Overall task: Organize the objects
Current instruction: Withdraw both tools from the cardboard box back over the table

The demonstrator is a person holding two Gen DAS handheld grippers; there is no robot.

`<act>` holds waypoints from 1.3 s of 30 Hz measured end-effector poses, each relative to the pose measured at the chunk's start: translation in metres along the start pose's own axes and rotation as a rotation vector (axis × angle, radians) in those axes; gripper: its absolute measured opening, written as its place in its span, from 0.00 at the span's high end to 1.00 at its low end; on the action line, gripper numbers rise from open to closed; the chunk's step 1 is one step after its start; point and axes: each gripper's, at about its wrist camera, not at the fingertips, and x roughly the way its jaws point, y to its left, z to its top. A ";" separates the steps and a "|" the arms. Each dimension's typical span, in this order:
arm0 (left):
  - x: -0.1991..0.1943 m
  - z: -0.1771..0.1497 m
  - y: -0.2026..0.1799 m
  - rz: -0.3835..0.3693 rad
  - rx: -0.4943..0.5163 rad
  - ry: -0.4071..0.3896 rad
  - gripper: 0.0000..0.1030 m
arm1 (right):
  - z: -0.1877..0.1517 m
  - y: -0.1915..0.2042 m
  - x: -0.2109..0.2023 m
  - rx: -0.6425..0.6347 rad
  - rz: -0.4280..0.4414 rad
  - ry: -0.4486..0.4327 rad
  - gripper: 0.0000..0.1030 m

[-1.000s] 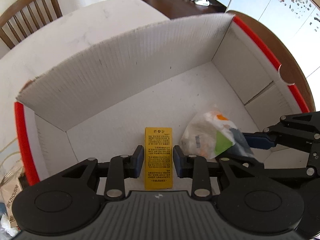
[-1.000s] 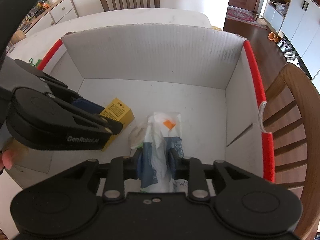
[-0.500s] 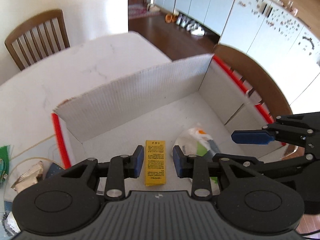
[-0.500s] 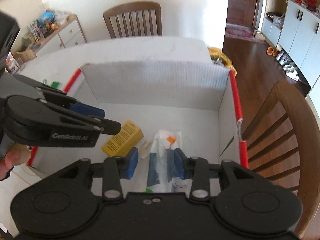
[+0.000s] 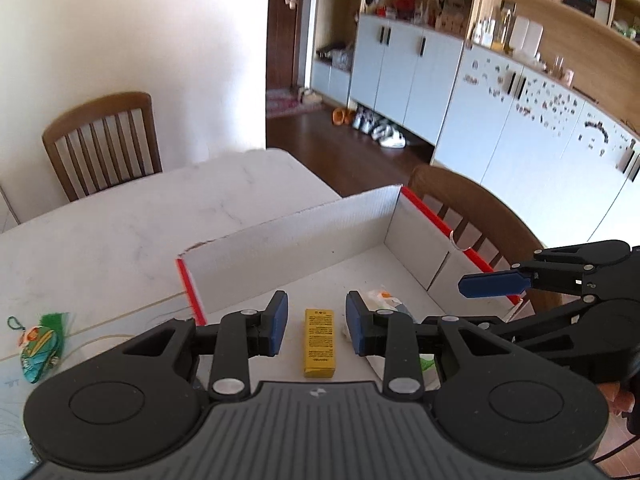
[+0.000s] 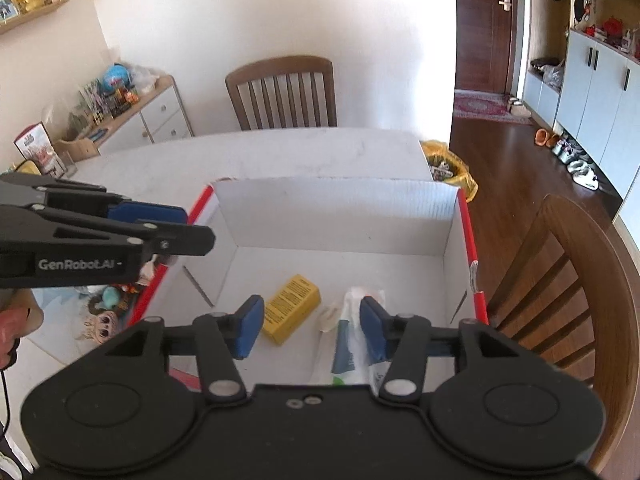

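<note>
Here, a white cardboard box [image 6: 340,216] with red-edged flaps sits open on a pale table [image 5: 120,232], and everything is placed by that box. On the box floor lie a yellow carton [image 6: 291,308] and, just beside it toward the red edge nearest the wooden chair [image 6: 576,280], a crumpled plastic packet [image 6: 352,344] printed white, blue and green with an orange spot. Above the box floor hangs the right gripper [image 6: 312,326], its blue pads spread apart after just widening; the packet shows between them in the right wrist view, but the pads do not press on it. The left gripper [image 5: 316,322] hangs over the near side of the box, jaws parted narrowly and holding nothing, with the yellow carton visible far below the gap. Outside the box, beyond its left red edge, a green snack bag [image 5: 40,344] and small plush toys [image 6: 100,320] rest on the table. A second wooden chair [image 6: 282,94] stands at the far side of the table, past the box's back wall.
</note>
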 end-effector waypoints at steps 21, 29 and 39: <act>-0.089 -0.065 0.058 0.042 -0.052 -0.139 0.30 | -0.016 0.083 -0.029 -0.024 -0.013 -0.153 0.14; -0.111 -0.086 0.081 0.060 -0.050 -0.174 0.18 | -0.018 0.118 -0.030 -0.014 -0.015 -0.203 0.05; -0.137 -0.116 0.129 0.052 -0.087 -0.229 0.00 | -0.017 0.157 -0.019 -0.003 -0.028 -0.208 0.04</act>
